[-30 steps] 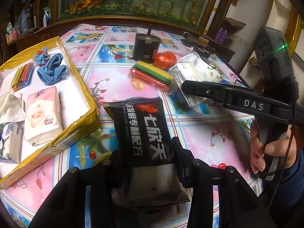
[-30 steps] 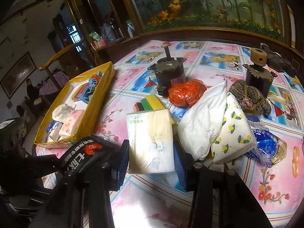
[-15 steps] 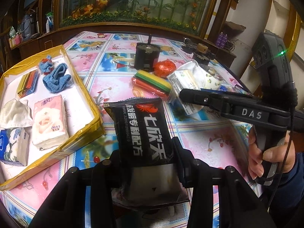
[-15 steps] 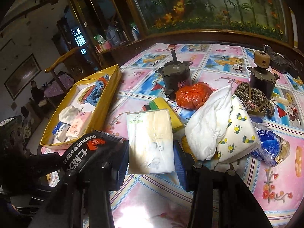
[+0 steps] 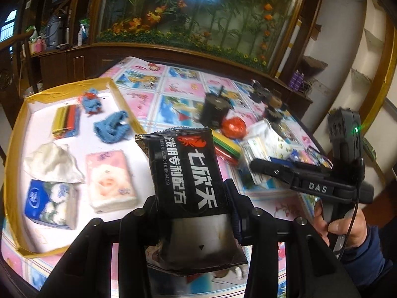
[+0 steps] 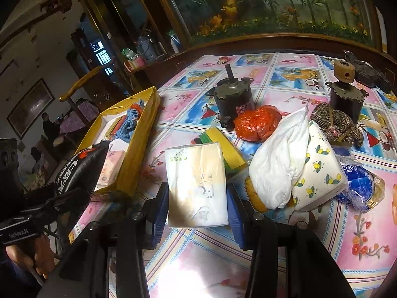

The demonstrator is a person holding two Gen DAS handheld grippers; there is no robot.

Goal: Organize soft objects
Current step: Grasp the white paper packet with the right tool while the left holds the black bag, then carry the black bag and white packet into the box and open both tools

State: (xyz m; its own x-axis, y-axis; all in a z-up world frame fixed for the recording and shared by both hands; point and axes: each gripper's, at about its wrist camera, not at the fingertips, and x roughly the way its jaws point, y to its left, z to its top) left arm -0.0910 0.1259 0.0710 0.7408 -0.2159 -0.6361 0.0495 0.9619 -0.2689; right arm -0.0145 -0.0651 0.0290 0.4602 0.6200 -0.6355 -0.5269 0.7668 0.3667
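On the flowered tablecloth (image 5: 173, 92) at your left sits the yellow tray (image 5: 15, 134), already holding tissue packs and blue cloths. Your left gripper (image 5: 196, 203) is clamped on a black pouch (image 5: 186, 173) printed with white Chinese characters and "2201010166942.9" (roughly, the digits are small), held up beside the tray. Your right gripper (image 6: 197, 206), marked "DAS", pinches a white tissue pack (image 6: 197, 183) whose print is too faint to read.

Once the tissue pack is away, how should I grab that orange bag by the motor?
Take the orange plastic bag across its crumpled, bulging middle, fingers coming from above. The motor crowds its far side and the white cloth bundle its near right, so side approaches look blocked.
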